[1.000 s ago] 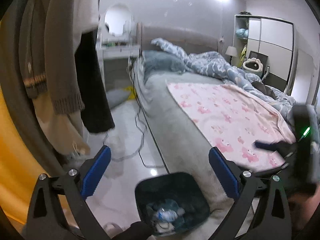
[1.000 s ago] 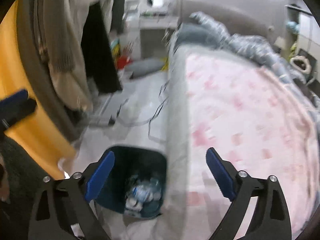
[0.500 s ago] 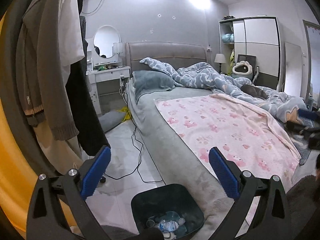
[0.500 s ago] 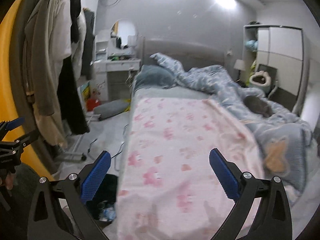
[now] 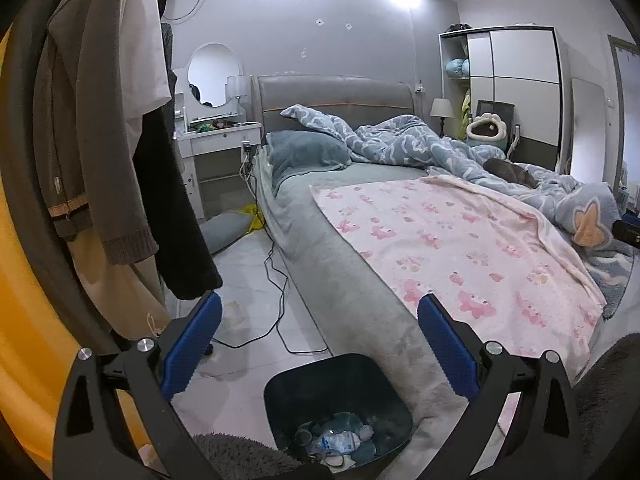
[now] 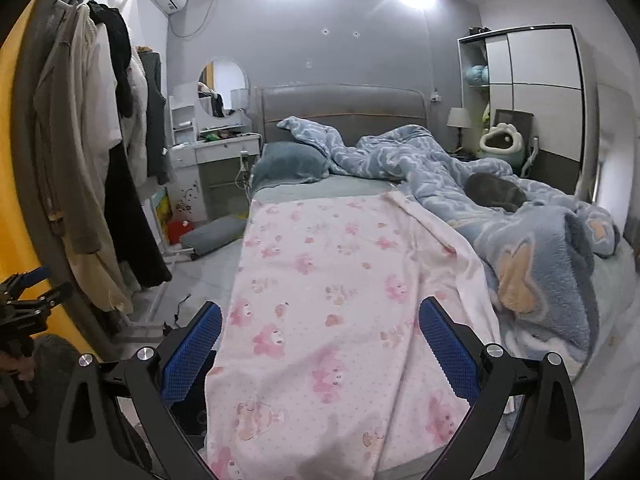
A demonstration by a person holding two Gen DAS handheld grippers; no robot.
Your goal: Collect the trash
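A dark blue trash bin stands on the floor at the bed's near corner, low in the left wrist view. It holds crumpled trash and a plastic bottle. My left gripper is open and empty, raised above and just behind the bin. My right gripper is open and empty, held over the pink blanket on the bed. The bin is almost hidden in the right wrist view. The left gripper shows at that view's left edge.
The bed fills the middle and right, with a blue duvet and a grey cat on it. Hanging clothes crowd the left. Cables and a grey cushion lie on the floor. A dressing table stands beyond.
Both grippers have lifted and tilted up from the bin toward the room. The right gripper swung right, over the bed. The bin has slid low in the left view.
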